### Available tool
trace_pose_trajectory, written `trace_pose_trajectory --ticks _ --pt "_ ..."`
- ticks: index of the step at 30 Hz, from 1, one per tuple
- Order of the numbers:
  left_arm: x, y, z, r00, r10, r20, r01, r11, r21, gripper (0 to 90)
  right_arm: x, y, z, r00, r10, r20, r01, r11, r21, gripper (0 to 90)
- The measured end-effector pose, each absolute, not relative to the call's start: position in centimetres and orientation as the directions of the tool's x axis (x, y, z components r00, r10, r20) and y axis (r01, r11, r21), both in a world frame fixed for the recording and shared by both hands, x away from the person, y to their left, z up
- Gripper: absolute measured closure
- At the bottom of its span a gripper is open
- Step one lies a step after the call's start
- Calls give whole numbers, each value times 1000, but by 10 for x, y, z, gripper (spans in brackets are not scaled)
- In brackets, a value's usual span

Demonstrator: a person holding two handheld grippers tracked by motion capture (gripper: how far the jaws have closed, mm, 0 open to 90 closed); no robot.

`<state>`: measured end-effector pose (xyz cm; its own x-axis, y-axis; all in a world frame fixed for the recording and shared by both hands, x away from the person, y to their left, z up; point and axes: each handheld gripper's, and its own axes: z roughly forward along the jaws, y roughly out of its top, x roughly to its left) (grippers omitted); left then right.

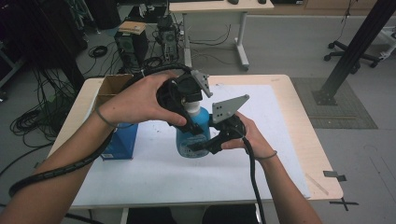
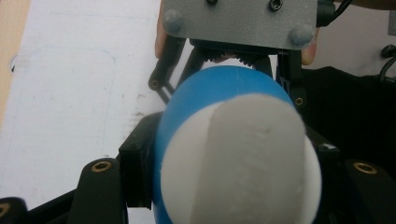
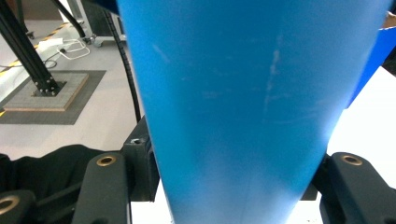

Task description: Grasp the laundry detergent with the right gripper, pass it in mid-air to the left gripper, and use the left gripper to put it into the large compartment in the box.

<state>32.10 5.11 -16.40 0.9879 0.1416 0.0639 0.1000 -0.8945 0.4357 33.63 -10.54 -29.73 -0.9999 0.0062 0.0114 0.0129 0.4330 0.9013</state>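
Note:
A blue bottle (image 1: 201,120) with a white top stands upright on the white sheet (image 1: 154,172) at the middle of the table. My left gripper (image 1: 189,117) comes down from above and is shut on the bottle's white top (image 2: 243,163), with a black jaw on either side. My right gripper (image 1: 201,147) reaches in from the right, shut on the lower blue body (image 3: 252,93). In the left gripper view the right gripper's grey plate (image 2: 238,18) shows beyond the bottle (image 2: 219,86). The bottle's label is mostly hidden by the jaws.
A blue box (image 1: 119,142) stands just left of the bottle, with an open cardboard box (image 1: 112,86) behind it at the table's far left corner. The wooden table edge (image 1: 322,154) runs along the right. On the floor beyond are computer towers (image 1: 133,44), cables and a black frame post (image 1: 355,46).

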Motion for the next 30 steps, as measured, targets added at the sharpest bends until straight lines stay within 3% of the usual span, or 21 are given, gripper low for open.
trace_pose_trajectory --ticks 15,30 --pt "319 47 -163 988 137 77 93 -903 419 376 336 -105 -299 -1000 10 19 21 415 910 398" --pt "318 46 -160 988 132 85 85 -906 414 376 337 -108 -299 -999 23 27 34 375 926 317"
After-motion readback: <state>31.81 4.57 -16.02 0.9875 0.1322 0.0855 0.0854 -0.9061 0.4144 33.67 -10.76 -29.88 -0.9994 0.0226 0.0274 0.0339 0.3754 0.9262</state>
